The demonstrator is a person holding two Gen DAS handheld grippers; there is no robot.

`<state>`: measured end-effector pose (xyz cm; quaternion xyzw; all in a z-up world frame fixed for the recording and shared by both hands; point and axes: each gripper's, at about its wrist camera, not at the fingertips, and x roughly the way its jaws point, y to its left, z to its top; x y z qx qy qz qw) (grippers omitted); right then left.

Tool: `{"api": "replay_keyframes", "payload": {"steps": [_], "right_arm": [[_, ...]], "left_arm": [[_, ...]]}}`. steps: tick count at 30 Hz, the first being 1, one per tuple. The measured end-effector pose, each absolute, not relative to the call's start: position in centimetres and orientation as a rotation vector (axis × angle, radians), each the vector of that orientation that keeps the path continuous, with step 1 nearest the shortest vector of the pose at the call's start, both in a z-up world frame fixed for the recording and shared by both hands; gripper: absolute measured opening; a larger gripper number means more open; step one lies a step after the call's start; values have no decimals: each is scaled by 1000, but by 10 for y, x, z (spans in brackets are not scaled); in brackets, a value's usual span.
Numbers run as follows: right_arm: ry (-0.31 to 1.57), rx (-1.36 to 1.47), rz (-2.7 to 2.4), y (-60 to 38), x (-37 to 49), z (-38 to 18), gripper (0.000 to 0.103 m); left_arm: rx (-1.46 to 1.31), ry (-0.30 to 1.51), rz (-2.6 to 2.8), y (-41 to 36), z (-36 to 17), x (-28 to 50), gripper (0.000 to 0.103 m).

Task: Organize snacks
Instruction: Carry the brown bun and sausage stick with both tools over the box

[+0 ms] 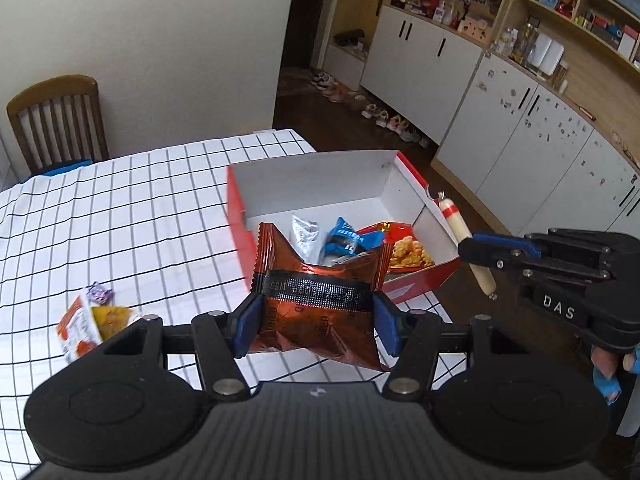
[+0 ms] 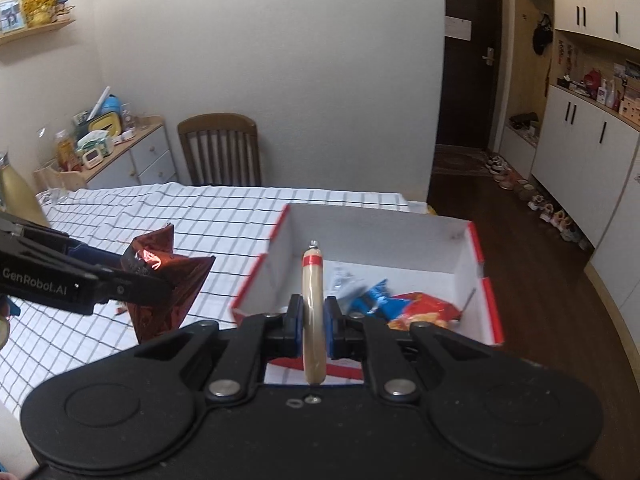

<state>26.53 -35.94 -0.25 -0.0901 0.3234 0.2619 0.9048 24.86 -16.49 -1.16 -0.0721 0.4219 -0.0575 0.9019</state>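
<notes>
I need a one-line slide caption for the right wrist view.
Right gripper holds a sausage stick above the red box.

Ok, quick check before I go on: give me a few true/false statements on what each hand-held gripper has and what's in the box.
1. The left hand-held gripper is shut on the brown packet. True.
2. The right hand-held gripper is open and holds nothing. False: it is shut on the sausage stick.
3. The red box already holds snacks. True.
4. No snacks lie on the checked tablecloth. False: an orange packet lies there.
</notes>
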Motion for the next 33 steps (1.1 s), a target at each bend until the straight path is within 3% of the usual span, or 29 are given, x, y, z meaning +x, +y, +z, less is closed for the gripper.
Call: {"api": "replay_keyframes", "payload": {"steps": [33], "right_arm": [[750, -181, 476, -379, 412, -38, 9]], "left_arm": [[41, 1013, -19, -231, -69, 380, 58]]}}
